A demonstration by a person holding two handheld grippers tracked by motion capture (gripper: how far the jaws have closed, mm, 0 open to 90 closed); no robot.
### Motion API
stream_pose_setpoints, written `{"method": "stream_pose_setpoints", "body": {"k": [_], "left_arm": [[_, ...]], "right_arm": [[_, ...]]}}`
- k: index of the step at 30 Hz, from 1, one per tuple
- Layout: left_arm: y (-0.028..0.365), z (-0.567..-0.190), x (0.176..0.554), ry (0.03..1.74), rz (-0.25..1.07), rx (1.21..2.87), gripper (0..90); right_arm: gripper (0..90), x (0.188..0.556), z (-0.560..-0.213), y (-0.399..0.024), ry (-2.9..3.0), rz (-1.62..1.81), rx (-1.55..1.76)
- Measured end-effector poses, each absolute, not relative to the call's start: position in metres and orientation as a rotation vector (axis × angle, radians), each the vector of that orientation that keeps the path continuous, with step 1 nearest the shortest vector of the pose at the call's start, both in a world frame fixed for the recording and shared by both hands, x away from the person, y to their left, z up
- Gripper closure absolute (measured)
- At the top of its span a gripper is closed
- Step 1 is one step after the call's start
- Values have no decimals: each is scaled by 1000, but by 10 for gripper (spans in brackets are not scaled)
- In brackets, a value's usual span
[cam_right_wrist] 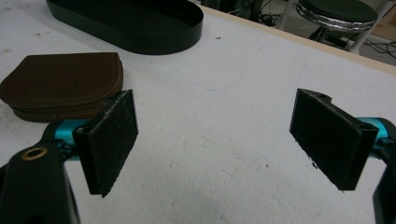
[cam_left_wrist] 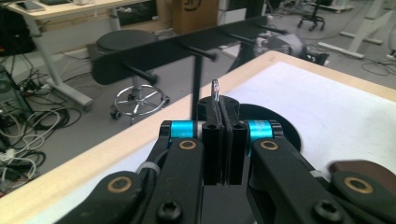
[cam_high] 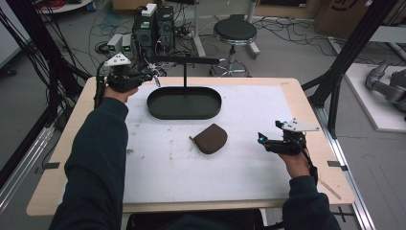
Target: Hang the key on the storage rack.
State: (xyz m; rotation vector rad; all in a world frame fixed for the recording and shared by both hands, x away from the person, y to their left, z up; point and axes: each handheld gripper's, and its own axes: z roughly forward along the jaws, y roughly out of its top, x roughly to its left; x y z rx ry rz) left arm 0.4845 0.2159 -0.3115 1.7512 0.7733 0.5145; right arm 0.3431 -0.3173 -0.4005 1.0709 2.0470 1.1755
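The left gripper (cam_left_wrist: pixel 223 140) is pinching a small metal ring (cam_left_wrist: pixel 215 91) near the rack (cam_left_wrist: pixel 187 49); the right gripper (cam_right_wrist: pixel 215 140) is hovering, jaws spread, beside a brown zipped pouch (cam_right_wrist: pixel 60 84).

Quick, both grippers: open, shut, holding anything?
Left gripper: shut on a small metal ring.
Right gripper: open, holding nothing, near the brown pouch.
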Motion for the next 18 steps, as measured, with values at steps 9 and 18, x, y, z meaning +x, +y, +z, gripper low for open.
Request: {"method": "stream_pose_setpoints", "body": {"k": [9, 18], "left_arm": [[216, -307, 516, 833, 529, 1748, 881], [217, -314, 526, 875, 537, 1749, 881]], "right_arm": [[154, 342, -402, -319, 2056, 1181, 1074], [154, 341, -403, -320, 2056, 1172, 1075]]}}
